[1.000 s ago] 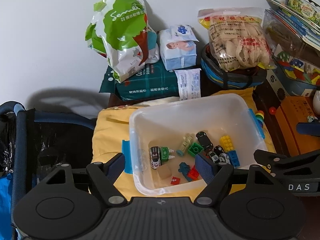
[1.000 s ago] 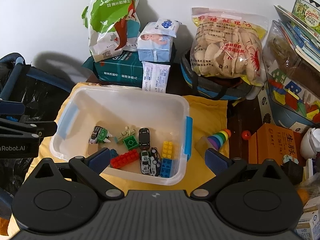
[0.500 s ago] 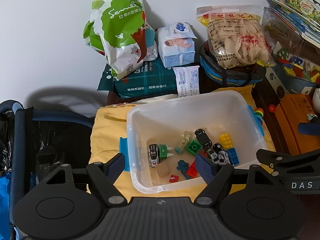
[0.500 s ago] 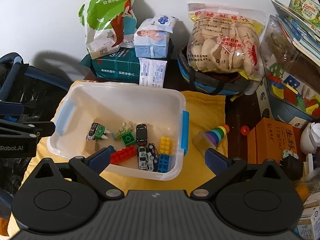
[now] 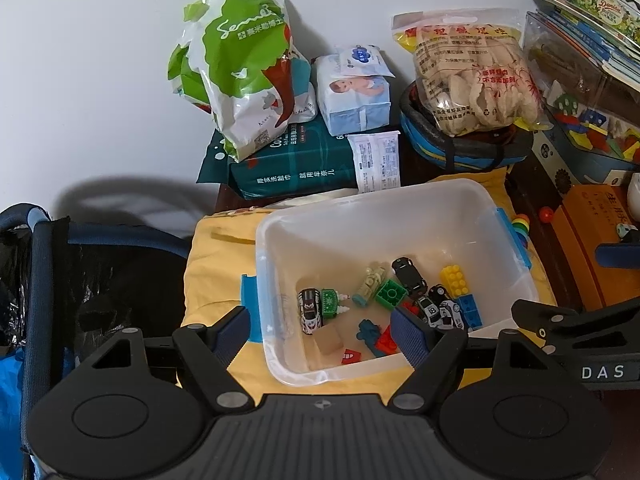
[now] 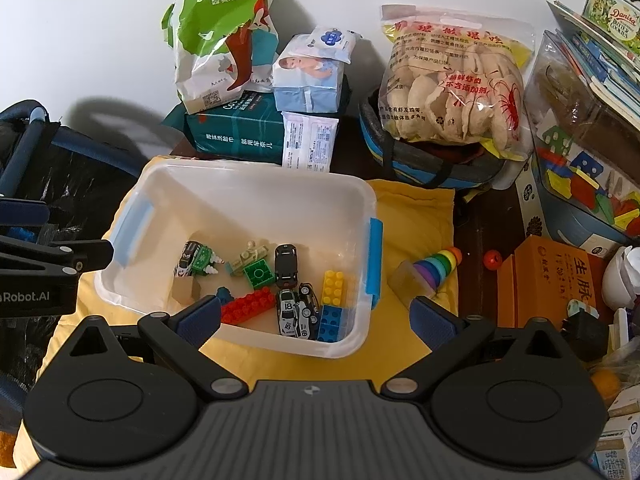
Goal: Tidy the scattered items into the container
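A clear plastic bin (image 6: 256, 184) with blue handles sits on a yellow cloth (image 6: 416, 216) and holds several toy cars and bricks, among them a red brick (image 6: 244, 305) and a yellow brick (image 6: 334, 283). The bin also shows in the left wrist view (image 5: 360, 216). A rainbow stacking toy (image 6: 436, 264) lies on the cloth right of the bin, with a small red ball (image 6: 492, 259) beyond it. My left gripper (image 5: 322, 334) is open and empty above the bin's near edge. My right gripper (image 6: 316, 318) is open and empty above the bin's near right corner.
Behind the bin stand a green-and-white bag (image 6: 224, 36), tissue packs (image 6: 308, 76) and a bag of prawn crackers (image 6: 452, 84). An orange box (image 6: 556, 280) and a clear box of coloured blocks (image 6: 588, 160) are at the right. A dark blue fabric basket (image 5: 80, 272) stands at the left.
Both grippers have pulled back and up a little from the bin, so the scene sits lower in each view. Both stay open and empty.
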A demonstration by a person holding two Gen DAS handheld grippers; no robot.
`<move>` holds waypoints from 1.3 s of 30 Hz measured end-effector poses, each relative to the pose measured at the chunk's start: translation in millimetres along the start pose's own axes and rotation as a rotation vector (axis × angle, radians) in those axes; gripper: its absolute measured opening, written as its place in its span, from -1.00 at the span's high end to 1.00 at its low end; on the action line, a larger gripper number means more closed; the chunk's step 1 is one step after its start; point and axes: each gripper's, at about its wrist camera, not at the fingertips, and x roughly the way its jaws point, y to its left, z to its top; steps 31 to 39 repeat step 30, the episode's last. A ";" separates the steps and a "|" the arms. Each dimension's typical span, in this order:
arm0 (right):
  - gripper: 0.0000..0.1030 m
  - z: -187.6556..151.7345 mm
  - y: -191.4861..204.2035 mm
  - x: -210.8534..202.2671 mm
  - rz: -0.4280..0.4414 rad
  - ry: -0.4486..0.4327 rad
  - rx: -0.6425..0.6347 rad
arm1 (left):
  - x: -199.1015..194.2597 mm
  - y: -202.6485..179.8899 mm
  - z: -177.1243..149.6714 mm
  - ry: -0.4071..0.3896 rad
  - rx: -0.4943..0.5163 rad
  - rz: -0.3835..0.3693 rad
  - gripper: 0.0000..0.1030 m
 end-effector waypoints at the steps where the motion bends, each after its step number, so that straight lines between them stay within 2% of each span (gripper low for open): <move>1: -1.00 0.1 0.5 0.1 0.001 -0.001 -0.002 | -0.3 0.4 0.0 -0.001 -0.002 0.001 -0.55; 39: -1.00 -6.3 11.2 0.0 0.003 0.005 -0.010 | -3.2 7.9 -9.8 -0.009 -0.019 0.035 -0.55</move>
